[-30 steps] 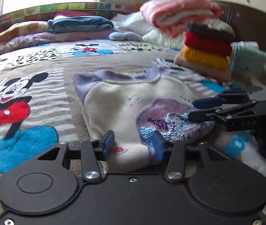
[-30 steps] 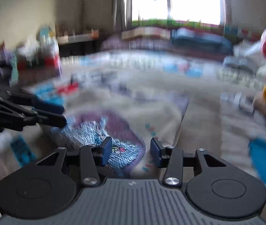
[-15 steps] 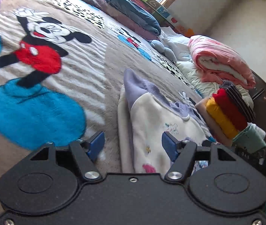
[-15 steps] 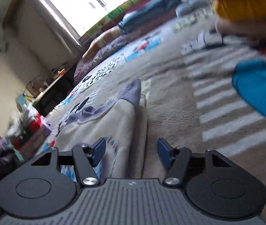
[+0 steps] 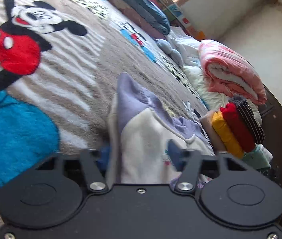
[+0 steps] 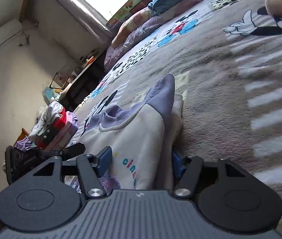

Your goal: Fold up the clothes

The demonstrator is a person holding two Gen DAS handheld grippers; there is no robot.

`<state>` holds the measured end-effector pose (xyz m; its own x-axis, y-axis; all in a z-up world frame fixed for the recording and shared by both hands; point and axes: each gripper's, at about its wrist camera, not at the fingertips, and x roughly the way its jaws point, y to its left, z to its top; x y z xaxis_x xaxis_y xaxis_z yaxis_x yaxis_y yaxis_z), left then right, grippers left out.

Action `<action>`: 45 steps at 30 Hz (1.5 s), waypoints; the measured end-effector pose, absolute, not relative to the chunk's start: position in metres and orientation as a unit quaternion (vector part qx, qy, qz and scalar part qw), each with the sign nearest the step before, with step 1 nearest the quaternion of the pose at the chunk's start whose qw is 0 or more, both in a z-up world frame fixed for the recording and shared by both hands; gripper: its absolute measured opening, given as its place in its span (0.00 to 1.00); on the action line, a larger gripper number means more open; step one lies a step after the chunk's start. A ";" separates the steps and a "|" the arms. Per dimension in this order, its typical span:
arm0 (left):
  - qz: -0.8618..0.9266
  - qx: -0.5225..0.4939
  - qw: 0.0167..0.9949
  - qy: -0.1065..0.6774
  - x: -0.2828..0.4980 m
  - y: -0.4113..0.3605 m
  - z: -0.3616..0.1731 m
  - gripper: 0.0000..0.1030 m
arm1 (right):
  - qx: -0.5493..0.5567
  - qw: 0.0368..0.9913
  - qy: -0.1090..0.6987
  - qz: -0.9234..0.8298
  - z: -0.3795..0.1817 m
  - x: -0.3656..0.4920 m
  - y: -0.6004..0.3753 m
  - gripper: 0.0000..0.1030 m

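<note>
A cream sweatshirt (image 5: pixel 144 131) with lilac shoulders and collar lies folded on the Mickey Mouse blanket (image 5: pixel 61 69). My left gripper (image 5: pixel 139 156) is tilted at its left side edge. One blue pad is beside the cloth's edge and the other is over the cloth, and the jaws are closing with the fold between them. In the right wrist view the same sweatshirt (image 6: pixel 137 131) fills the gap of my right gripper (image 6: pixel 141 162). Its jaws are also closing around the opposite side edge. One of the left gripper's black fingers (image 6: pixel 75 150) shows at the far side.
A stack of folded clothes (image 5: pixel 234 127) in yellow, red and stripes sits by the dark headboard (image 5: pixel 280 129), with a rolled pink quilt (image 5: pixel 230 73) behind it. Pillows (image 5: pixel 146 14) line the window side. Another clothes pile (image 6: pixel 55 123) lies off the bed's other side.
Both grippers left the sequin patch near the hem, rolled sideways and dropped to the sweatshirt's two side edges. Their jaws widened, then narrowed around the folded cloth.
</note>
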<state>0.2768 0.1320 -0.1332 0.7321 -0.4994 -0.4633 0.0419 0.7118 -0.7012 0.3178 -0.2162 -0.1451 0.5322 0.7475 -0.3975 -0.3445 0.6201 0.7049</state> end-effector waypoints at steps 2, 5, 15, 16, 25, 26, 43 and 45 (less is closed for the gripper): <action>-0.155 -0.368 0.856 0.328 0.274 0.138 -0.136 0.25 | 0.297 0.823 0.352 0.332 -0.146 0.318 -0.220 0.30; -0.158 -0.393 0.847 0.322 0.269 0.143 -0.136 0.19 | 0.306 0.824 0.339 0.336 -0.142 0.313 -0.221 0.25; -0.157 -0.476 0.821 0.274 0.229 0.179 -0.109 0.16 | 0.405 0.779 0.300 0.373 -0.123 0.300 -0.216 0.22; -0.156 -0.483 0.819 0.267 0.223 0.186 -0.106 0.16 | 0.407 0.776 0.299 0.377 -0.118 0.299 -0.211 0.22; -0.132 -0.546 0.810 0.169 0.164 0.275 -0.065 0.16 | 0.372 0.757 0.295 0.450 -0.056 0.314 -0.119 0.22; -0.128 -0.553 0.808 0.157 0.161 0.289 -0.060 0.16 | 0.368 0.752 0.297 0.459 -0.050 0.320 -0.104 0.22; -0.020 -0.592 0.805 0.016 0.189 0.514 0.044 0.16 | 0.373 0.646 0.331 0.578 0.057 0.459 0.187 0.22; -0.004 -0.589 0.808 0.019 0.200 0.531 0.049 0.16 | 0.370 0.645 0.333 0.579 0.064 0.472 0.209 0.22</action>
